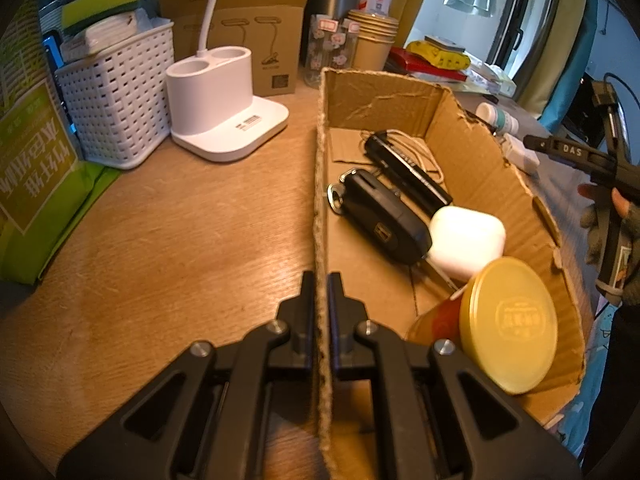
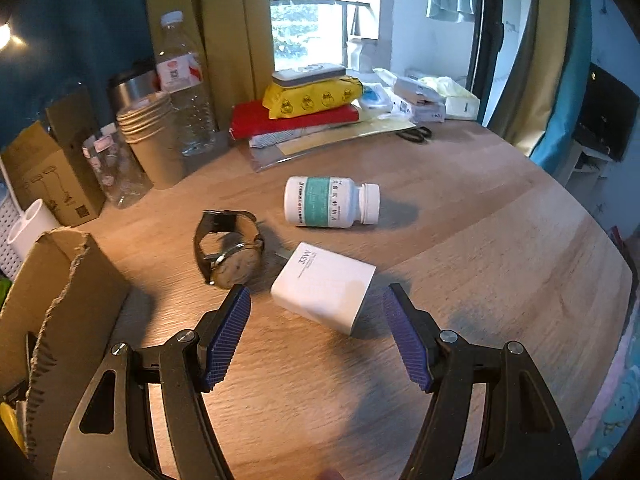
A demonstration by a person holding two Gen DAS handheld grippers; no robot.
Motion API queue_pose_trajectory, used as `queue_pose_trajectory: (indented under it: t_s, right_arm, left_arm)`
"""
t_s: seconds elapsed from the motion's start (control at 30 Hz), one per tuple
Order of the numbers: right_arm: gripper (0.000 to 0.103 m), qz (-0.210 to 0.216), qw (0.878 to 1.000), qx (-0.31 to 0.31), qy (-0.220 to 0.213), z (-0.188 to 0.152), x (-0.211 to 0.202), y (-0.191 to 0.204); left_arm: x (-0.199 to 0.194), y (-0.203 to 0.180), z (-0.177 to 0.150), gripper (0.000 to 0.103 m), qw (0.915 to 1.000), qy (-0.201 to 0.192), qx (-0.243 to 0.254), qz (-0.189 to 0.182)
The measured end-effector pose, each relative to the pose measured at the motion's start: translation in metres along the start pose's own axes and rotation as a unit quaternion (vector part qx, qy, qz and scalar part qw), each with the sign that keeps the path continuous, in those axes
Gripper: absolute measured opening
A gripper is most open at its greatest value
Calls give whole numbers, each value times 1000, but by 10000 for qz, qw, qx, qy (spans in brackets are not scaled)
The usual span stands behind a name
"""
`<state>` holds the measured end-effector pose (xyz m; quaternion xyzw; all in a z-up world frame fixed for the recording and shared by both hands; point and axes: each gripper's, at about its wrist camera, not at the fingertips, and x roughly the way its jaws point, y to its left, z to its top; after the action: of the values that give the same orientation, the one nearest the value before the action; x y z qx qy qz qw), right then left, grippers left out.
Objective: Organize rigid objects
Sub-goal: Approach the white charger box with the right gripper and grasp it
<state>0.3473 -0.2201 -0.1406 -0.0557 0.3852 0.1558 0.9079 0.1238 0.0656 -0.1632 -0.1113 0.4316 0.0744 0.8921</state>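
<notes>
While the sorting looks roughly half done, a torn cardboard box on a wooden table serves as the collecting place, and everything here is placed relative to it. Inside the box lie 4 items: a round yellow tin propped against its right wall, a black car key fob in the middle, a slim black flashlight just behind the fob, and a white earbud case touching the fob's near end. Outside the box, to its right on the bare table, 3 items are left: a white charger block nearest, a white pill bottle lying on its side farther off, and a wristwatch between the charger and the box. The left gripper is pinched tight onto the box's left wall, steadying it. The right gripper hangs just above the charger block with its blue-padded fingers spread wide on either side, touching nothing; the charger is likely the next item to go in.
</notes>
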Motion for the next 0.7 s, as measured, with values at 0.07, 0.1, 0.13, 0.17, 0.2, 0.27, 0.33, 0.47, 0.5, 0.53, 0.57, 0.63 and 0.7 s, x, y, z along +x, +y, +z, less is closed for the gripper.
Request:
queue_pose_trajectory:
  t_s: [0.07, 0.1, 0.13, 0.17, 0.2, 0.27, 0.33, 0.47, 0.5, 0.53, 0.57, 0.63, 0.7]
  right_arm:
    - [72, -5, 10000, 22, 30, 1, 6, -2]
    - [72, -8, 10000, 24, 38, 2, 7, -3]
    - [72, -20, 10000, 26, 38, 3, 10, -3]
    - [72, -40, 10000, 33, 43, 4, 12, -4]
    - [72, -47, 10000, 41, 68, 5, 15, -5]
    - [72, -59, 9999, 68, 111, 5, 21, -6]
    - [72, -54, 9998, 92, 163, 6, 27, -6]
    - [72, -51, 9998, 120, 153, 8, 30, -4]
    - [72, -45, 9998, 124, 153, 8, 30, -4]
    - [72, -39, 9998, 129, 153, 8, 31, -3]
    - [72, -38, 9998, 138, 154, 9, 31, -3]
    - [72, -52, 9997, 168, 165, 10, 32, -2]
    - [72, -65, 9996, 206, 171, 10, 33, -1]
  left_arm:
    - [0, 0, 0, 7, 10000, 4, 7, 9]
    - [1, 0, 0, 7, 10000, 9, 10, 9]
    - [1, 1, 0, 7, 10000, 14, 1, 5]
    - [1, 0, 0, 7, 10000, 14, 7, 11]
    - [0, 0, 0, 7, 10000, 13, 15, 19]
    - [0, 0, 0, 7, 10000, 15, 13, 19]
    - [0, 0, 0, 7, 10000, 13, 17, 21]
    - [0, 0, 0, 7, 10000, 13, 18, 22]
    - [0, -1, 0, 7, 10000, 14, 18, 21]
    - [0, -1, 0, 7, 10000, 14, 17, 21]
    - [0, -1, 0, 7, 10000, 14, 16, 20]
    - [0, 0, 0, 7, 10000, 12, 14, 20]
    - [0, -1, 0, 7, 10000, 12, 17, 23]
